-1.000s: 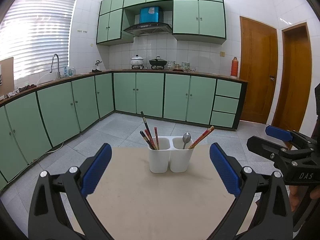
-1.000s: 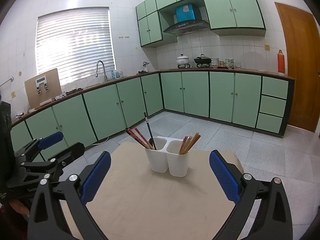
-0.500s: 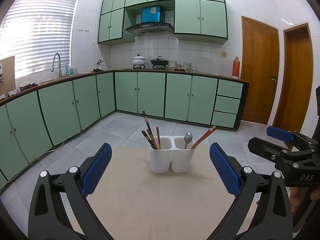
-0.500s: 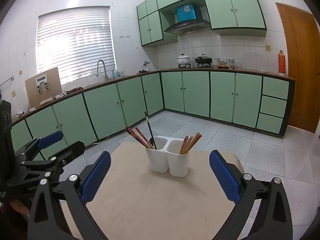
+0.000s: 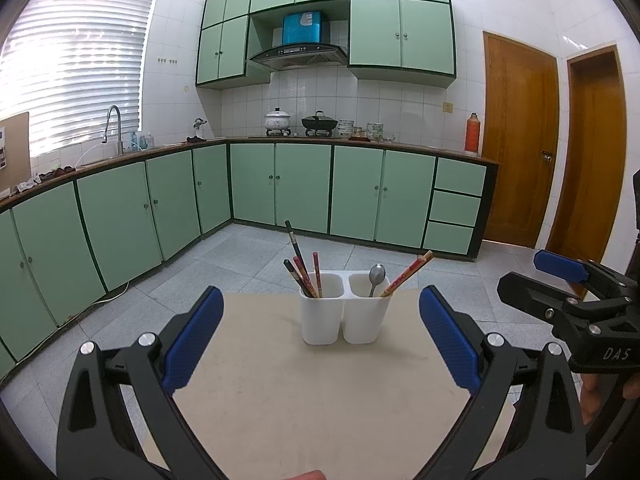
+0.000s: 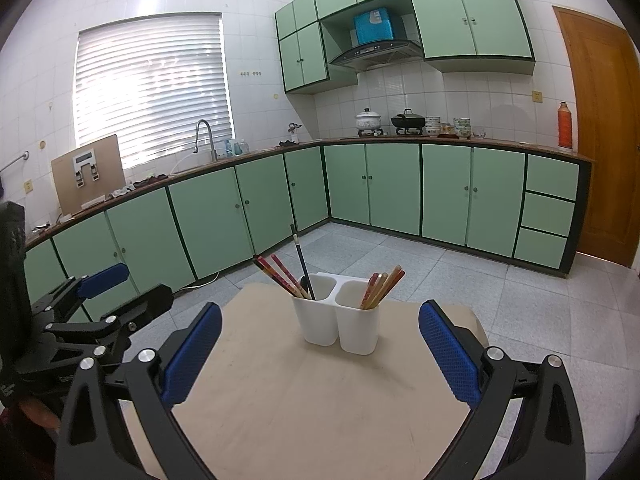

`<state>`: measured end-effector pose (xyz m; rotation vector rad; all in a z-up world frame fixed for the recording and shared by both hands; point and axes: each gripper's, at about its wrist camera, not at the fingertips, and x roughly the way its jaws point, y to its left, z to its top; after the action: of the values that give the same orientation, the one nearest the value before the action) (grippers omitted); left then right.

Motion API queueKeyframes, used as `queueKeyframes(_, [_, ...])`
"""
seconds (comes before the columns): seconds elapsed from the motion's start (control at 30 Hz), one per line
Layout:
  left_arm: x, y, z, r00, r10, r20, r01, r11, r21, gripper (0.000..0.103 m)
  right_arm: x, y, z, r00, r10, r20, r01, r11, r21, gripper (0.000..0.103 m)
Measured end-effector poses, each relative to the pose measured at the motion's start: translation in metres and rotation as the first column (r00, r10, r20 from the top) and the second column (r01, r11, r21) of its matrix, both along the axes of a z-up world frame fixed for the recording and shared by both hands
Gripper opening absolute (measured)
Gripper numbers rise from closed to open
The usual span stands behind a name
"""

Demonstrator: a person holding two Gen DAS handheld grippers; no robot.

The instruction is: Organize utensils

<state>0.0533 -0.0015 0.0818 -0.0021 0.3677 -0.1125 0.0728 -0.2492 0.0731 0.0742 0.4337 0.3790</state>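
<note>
A white two-compartment utensil holder (image 5: 343,312) (image 6: 338,322) stands near the far end of a small beige table (image 5: 304,392) (image 6: 304,396). Its left cup holds several red and black chopsticks (image 5: 305,276) (image 6: 286,278). Its right cup holds a metal spoon (image 5: 376,276) and a few red-and-tan chopsticks (image 5: 408,274) (image 6: 382,286). My left gripper (image 5: 320,338) is open and empty, well short of the holder. My right gripper (image 6: 320,342) is open and empty too, likewise short of it. In the left wrist view the right gripper (image 5: 568,292) shows at the right edge.
Green base cabinets (image 5: 280,188) line the kitchen walls under a worktop with a sink tap (image 5: 112,128), pots (image 5: 318,122) and an orange flask (image 5: 472,134). Grey tiled floor (image 6: 520,292) surrounds the table. Wooden doors (image 5: 520,140) stand at the right.
Both views have shifted only slightly; the holder sits a touch further right in the left wrist view. Both grippers stay open and empty.
</note>
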Motion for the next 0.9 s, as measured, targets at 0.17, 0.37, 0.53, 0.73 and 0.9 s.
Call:
queueKeyframes(0.17, [0.0005,0.0006,-0.001,1.0,0.0,-0.002,0.0,1.0,0.0,0.095,-0.0001,0.0002,0.0,1.0,0.0,0.0,0.0,1.0,-0.001,0.097])
queueKeyframes(0.37, [0.0007,0.0008,-0.002,1.0,0.002,0.0,-0.002,1.0,0.002,0.095,0.0004,0.0007,-0.0002,1.0,0.001,0.0,-0.001,1.0,-0.001,0.097])
queueKeyframes(0.53, [0.0008,0.0016,-0.0022,1.0,0.002,0.0,-0.002,1.0,0.001,0.095,0.0004,0.001,-0.0002,1.0,0.0,0.0,0.0,1.0,-0.001,0.097])
queueKeyframes(0.73, [0.0008,0.0021,-0.0022,1.0,0.003,0.0,-0.003,1.0,0.002,0.095,0.0011,0.0017,-0.0004,1.0,0.001,-0.002,-0.001,1.0,-0.002,0.097])
queueKeyframes(0.9, [0.0009,0.002,-0.0027,1.0,0.003,-0.001,-0.002,1.0,0.001,0.095,0.0026,0.0028,-0.0023,1.0,0.005,-0.004,-0.005,1.0,-0.006,0.097])
